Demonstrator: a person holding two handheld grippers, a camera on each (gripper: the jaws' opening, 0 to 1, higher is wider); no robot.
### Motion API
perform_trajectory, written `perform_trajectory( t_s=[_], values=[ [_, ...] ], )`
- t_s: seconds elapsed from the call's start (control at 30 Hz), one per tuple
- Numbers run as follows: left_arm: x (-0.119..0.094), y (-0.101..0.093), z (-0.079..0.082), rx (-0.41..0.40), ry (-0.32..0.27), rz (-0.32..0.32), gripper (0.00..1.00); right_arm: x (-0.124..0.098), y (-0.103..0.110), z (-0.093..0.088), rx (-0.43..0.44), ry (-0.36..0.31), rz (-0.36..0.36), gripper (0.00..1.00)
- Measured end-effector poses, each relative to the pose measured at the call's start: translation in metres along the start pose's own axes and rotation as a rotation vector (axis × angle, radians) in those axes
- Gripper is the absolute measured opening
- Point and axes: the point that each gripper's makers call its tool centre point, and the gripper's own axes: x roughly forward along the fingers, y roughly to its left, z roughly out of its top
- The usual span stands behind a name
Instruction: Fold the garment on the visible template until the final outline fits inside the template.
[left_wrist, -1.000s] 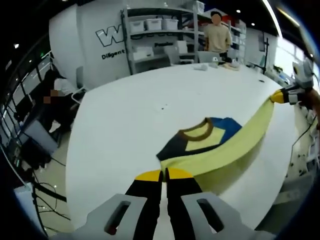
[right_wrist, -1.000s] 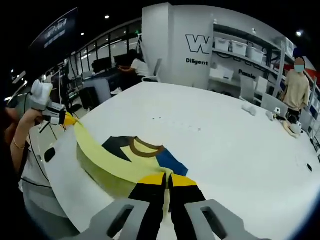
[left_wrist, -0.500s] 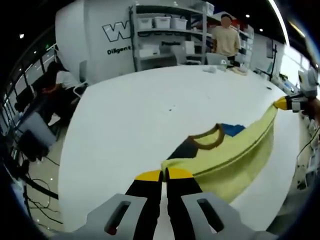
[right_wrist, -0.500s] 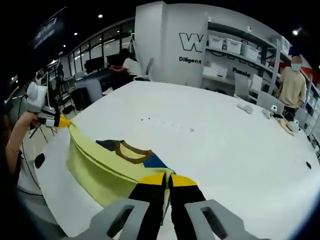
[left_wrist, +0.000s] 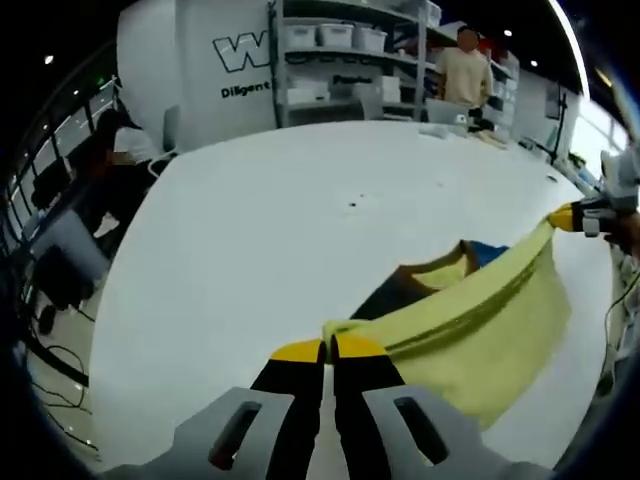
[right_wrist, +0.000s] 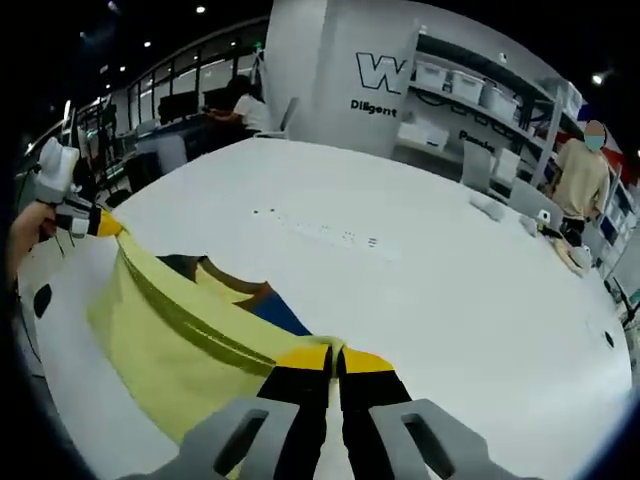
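Here, low in each frame, the left tongs (left_wrist: 328, 350) and right tongs (right_wrist: 331, 361) are each pinched tight on the yellow shirt (left_wrist: 470, 320), stretched taut between them above the white surface (left_wrist: 280, 220); shelves (left_wrist: 340, 50) stand at top.

Open-plan lab: big white table (left_wrist: 250, 230), bin-stacked shelving (left_wrist: 345, 50), logo wall (right_wrist: 340, 80).

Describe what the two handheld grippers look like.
Both match: the left gripper and right gripper each have two black jaws with yellow tips rising from a pale grey body with slotted openings. Seen across the table, each carries a white box.
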Motion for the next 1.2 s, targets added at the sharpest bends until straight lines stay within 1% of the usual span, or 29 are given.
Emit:
perform_trajectory(
  t_s=[0.07,0.1,0.17,0.23,0.27,0.33,0.37,0.4,0.47,0.53,0.63,0.73,0.87,0.9,0.93,0.97,1.0,1.03,1.1,1.13,1.17,1.2],
  values=[
    [0.006,0.003,-0.006,-0.026,0.004,0.015,0.01,0.004,0.002,0.0,-0.001,-0.005,0.004,0.0],
    [0.007,0.004,-0.008,-0.033,0.004,0.018,0.01,0.009,0.002,0.001,-0.011,-0.022,0.002,0.0],
    [0.012,0.005,-0.012,-0.059,0.0,0.028,0.01,0.017,0.003,-0.003,-0.021,-0.017,0.001,0.0],
    [0.018,0.006,-0.017,-0.112,-0.004,0.031,0.01,0.026,0.003,-0.008,-0.023,-0.008,0.001,0.0],
    [0.019,0.006,-0.019,-0.15,-0.004,0.035,0.01,0.028,0.003,-0.011,-0.022,0.0,0.0,0.0],
    [0.022,0.007,-0.022,-0.148,-0.009,0.038,0.01,0.034,0.002,-0.015,0.0,0.0,-0.003,0.0],
    [0.024,0.007,-0.024,-0.155,-0.009,0.042,0.01,0.037,0.001,-0.016,0.039,-0.017,-0.006,0.0],
    [0.026,0.007,-0.025,-0.168,-0.007,0.04,0.01,0.039,0.0,-0.017,0.049,-0.023,-0.006,0.0],
    [0.03,0.008,-0.027,-0.192,-0.007,0.032,0.01,0.043,-0.001,-0.024,0.067,-0.008,0.001,0.0],
    [0.034,0.009,-0.027,-0.198,-0.013,0.028,0.01,0.047,0.0,-0.03,0.066,-0.001,0.007,0.0],
    [0.037,0.009,-0.03,-0.189,-0.006,0.036,0.01,0.053,0.0,-0.037,0.07,-0.001,0.013,0.0],
    [0.041,0.008,-0.032,-0.165,-0.002,0.043,0.01,0.059,0.0,-0.041,0.067,-0.005,0.021,0.0],
    [0.047,0.01,-0.037,-0.143,0.003,0.045,0.02,0.063,0.002,-0.046,0.038,-0.003,0.039,0.0],
    [0.047,0.01,-0.036,-0.114,-0.007,0.045,0.02,0.064,0.002,-0.047,0.023,0.002,0.042,0.0],
    [0.047,0.01,-0.034,-0.067,-0.015,0.041,0.02,0.064,0.002,-0.047,0.025,0.001,0.042,0.0],
    [0.047,0.009,-0.035,-0.017,-0.008,0.048,0.02,0.064,0.004,-0.045,-0.011,-0.015,0.057,0.0],
    [0.047,0.007,-0.036,0.004,0.001,0.038,0.03,0.064,0.004,-0.043,-0.035,-0.021,0.054,0.0],
    [0.046,0.005,-0.035,0.018,-0.005,0.028,0.03,0.064,0.004,-0.043,-0.051,-0.017,0.057,0.0],
    [0.04,0.004,-0.032,0.04,-0.02,0.018,0.04,0.061,0.004,-0.04,-0.055,-0.02,0.061,0.0],
    [0.037,0.002,-0.029,0.066,-0.038,0.007,0.06,0.058,0.002,-0.039,-0.056,-0.013,0.056,0.0],
    [0.035,0.0,-0.028,0.1,-0.04,-0.009,0.09,0.055,0.001,-0.039,-0.06,-0.004,0.051,0.0],
    [0.032,-0.002,-0.025,0.128,-0.056,-0.016,0.15,0.051,0.0,-0.035,-0.07,-0.018,0.042,0.01]
  ],
)
